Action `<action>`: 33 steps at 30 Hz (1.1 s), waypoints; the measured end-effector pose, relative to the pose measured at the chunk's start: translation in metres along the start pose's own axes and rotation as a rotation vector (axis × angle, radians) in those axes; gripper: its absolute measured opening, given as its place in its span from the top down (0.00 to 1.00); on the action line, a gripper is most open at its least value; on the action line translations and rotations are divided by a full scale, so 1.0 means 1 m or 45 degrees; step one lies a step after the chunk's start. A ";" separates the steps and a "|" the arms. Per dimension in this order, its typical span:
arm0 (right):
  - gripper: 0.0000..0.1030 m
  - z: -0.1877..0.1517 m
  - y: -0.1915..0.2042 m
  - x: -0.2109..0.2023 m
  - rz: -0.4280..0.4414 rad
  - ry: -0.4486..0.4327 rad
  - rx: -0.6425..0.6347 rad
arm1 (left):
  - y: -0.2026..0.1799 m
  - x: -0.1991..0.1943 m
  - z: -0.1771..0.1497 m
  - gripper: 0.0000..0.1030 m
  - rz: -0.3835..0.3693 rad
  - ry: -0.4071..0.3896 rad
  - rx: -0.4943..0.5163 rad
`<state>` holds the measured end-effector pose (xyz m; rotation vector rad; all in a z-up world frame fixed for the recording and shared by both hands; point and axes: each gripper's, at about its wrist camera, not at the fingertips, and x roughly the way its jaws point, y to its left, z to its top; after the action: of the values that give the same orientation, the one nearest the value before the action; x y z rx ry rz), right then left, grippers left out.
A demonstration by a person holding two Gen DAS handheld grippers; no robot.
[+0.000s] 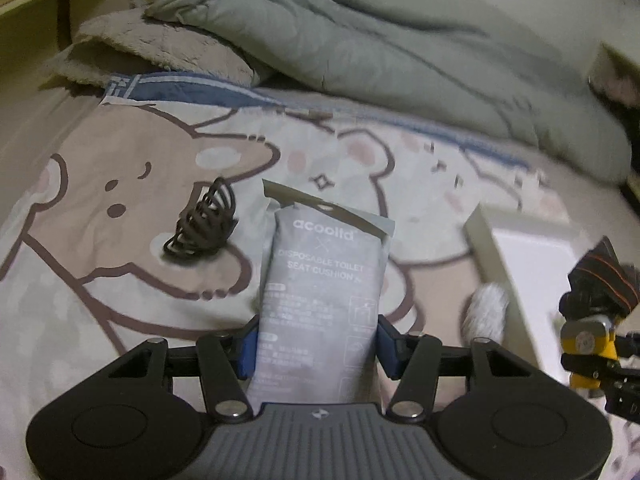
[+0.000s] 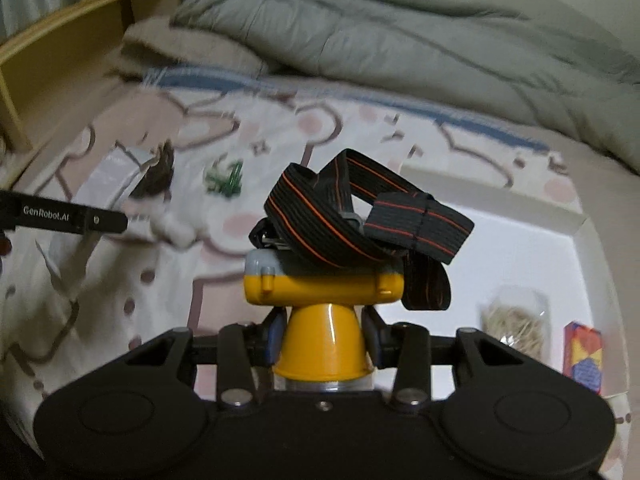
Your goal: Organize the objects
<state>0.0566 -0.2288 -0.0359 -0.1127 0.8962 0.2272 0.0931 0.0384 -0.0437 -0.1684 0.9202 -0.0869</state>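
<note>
A grey-green duvet (image 1: 360, 40) lies heaped at the far side of the bed, on a sheet (image 1: 100, 208) printed with bears. On the sheet near the right side stands a white box (image 2: 500, 248), which holds a bag of rubber bands (image 2: 514, 322) and a small colourful carton (image 2: 583, 356). The left gripper (image 1: 316, 344) pinches a grey packet (image 1: 320, 288) of toilet seat cushions. The right gripper (image 2: 323, 340) clamps a yellow headlamp (image 2: 320, 320) with a black strap (image 2: 360, 220). A dark hair claw (image 1: 204, 224) lies on the sheet just beside the packet.
</note>
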 end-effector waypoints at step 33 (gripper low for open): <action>0.59 0.042 -0.206 0.007 -0.354 -0.247 0.166 | -0.184 0.050 0.077 0.45 -0.242 -0.209 0.077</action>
<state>0.1429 -0.4192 -0.0152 -0.0914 0.6906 -0.0786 0.1844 -0.1413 -0.0039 -0.2035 0.7352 -0.2730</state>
